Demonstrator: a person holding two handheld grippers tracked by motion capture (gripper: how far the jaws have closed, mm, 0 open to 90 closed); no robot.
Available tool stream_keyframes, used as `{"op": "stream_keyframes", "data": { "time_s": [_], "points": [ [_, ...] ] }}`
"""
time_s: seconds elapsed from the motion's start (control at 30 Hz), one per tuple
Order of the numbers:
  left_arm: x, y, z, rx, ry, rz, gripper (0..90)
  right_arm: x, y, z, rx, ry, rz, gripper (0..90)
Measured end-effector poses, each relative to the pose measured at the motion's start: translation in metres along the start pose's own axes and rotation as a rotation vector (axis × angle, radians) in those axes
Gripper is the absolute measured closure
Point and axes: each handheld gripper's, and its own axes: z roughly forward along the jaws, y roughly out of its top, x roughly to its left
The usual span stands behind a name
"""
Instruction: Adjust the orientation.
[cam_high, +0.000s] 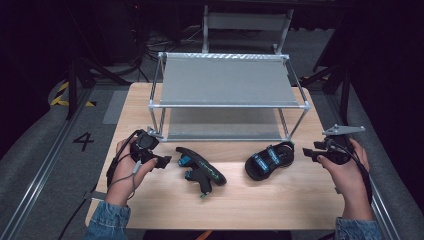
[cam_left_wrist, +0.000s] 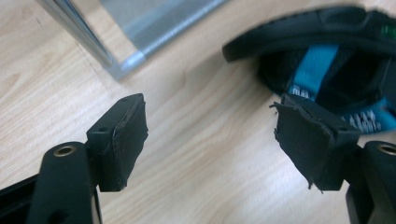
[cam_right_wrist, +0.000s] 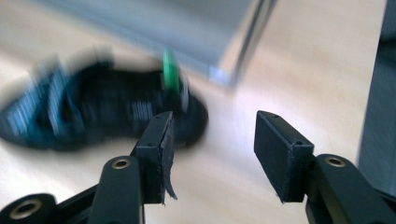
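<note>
Two black sandals with blue straps lie on the wooden table (cam_high: 150, 200) in front of a metal shelf rack (cam_high: 225, 80). The left sandal (cam_high: 202, 172) (cam_left_wrist: 327, 60) seems tipped on its side, just right of my left gripper (cam_high: 161, 161) (cam_left_wrist: 210, 126). That gripper is open with only bare table between its jaws. The right sandal (cam_high: 270, 161) (cam_right_wrist: 93, 112) rests near the rack's front right leg and looks blurred in the right gripper view. My right gripper (cam_high: 309, 152) (cam_right_wrist: 212, 140) stands open a little to its right, nothing between its pads.
The rack has two grey shelves on thin metal posts; a foot of it (cam_left_wrist: 126, 65) (cam_right_wrist: 224, 74) stands close to each gripper. Cables trail from both grippers. Dark floor and rails surround the table.
</note>
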Motion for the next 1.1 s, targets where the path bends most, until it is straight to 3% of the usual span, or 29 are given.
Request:
{"op": "stream_keyframes", "data": {
  "time_s": [0.03, 0.1, 0.2, 0.5, 0.8, 0.83, 1.0, 1.1],
  "points": [
    [0.0, 0.0, -0.001, 0.01, -0.005, -0.001, 25.6, 0.001, -0.001, 0.001, 0.048, -0.007, -0.009, 51.2],
    [0.0, 0.0, -0.001, 0.016, -0.008, 0.004, 26.3, 0.002, -0.003, 0.004, 0.081, 0.006, -0.007, 53.7],
    [0.0, 0.0, -0.001, 0.021, -0.013, 0.004, 27.0, 0.004, -0.003, 0.006, 0.062, 0.039, 0.009, 54.3],
    [-0.002, 0.001, -0.003, 0.021, -0.037, 0.003, 33.5, 0.005, -0.007, 0.009, 0.009, 0.063, 0.023, 55.8],
    [-0.012, 0.012, -0.009, 0.009, -0.088, 0.029, 49.7, -0.001, -0.013, 0.004, -0.062, 0.075, 0.023, 53.2],
    [-0.014, 0.014, -0.01, -0.001, -0.095, 0.041, 51.5, -0.001, -0.014, 0.004, -0.064, 0.078, 0.04, 54.3],
    [-0.021, 0.021, -0.013, 0.009, -0.133, 0.07, 68.6, 0.002, -0.018, 0.004, -0.084, 0.063, 0.052, 56.5],
    [-0.028, 0.03, -0.015, 0.011, -0.178, 0.078, 75.1, 0.003, -0.021, 0.003, -0.093, 0.063, 0.059, 57.5]
  ]
}}
